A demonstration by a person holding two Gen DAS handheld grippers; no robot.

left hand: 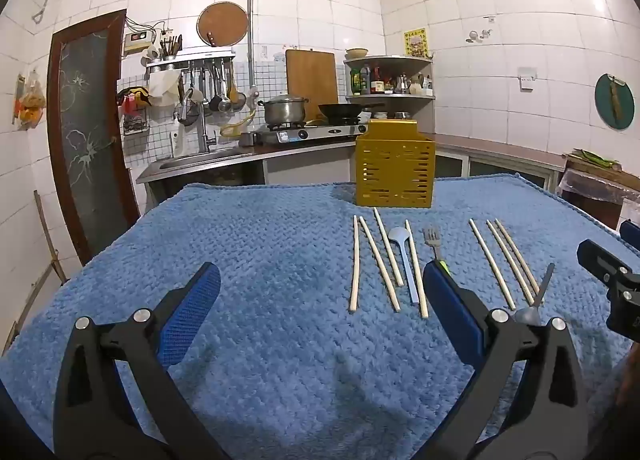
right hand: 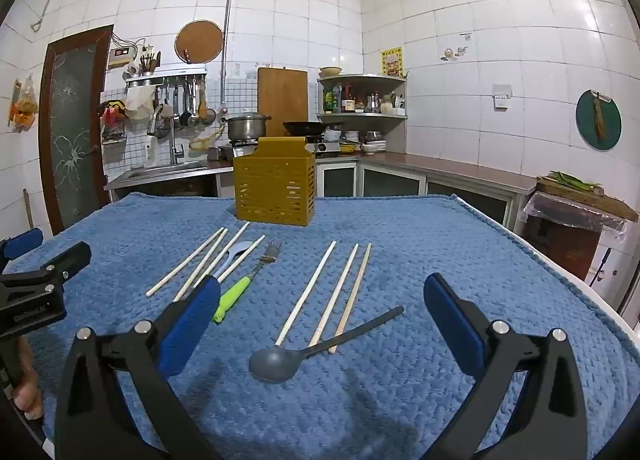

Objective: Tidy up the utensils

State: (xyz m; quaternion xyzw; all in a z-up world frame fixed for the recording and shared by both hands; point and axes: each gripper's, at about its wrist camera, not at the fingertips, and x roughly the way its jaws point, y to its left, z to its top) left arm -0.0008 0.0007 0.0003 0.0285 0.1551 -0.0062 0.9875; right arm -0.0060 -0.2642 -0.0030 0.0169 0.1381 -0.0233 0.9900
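Note:
A yellow slotted utensil holder [left hand: 394, 170] [right hand: 274, 190] stands upright at the far side of the blue towel-covered table [left hand: 260, 244] [right hand: 440, 244]. In front of it lie several pale chopsticks [left hand: 378, 264] [right hand: 306, 292], a light blue spoon [left hand: 404, 256] [right hand: 236, 252], a fork with a green handle [left hand: 434, 242] [right hand: 244, 280] and a dark grey spoon [right hand: 316, 348] [left hand: 534, 304]. My left gripper [left hand: 320, 312] is open and empty, left of the utensils. My right gripper [right hand: 320, 320] is open and empty, just above the grey spoon.
Behind the table runs a kitchen counter with a sink [left hand: 200, 158], a stove with a pot [left hand: 284, 110] and a wok [left hand: 344, 110], and a corner shelf of bottles [right hand: 360, 98]. A door [left hand: 90, 132] is at the left. A covered box [right hand: 576, 216] stands at the right.

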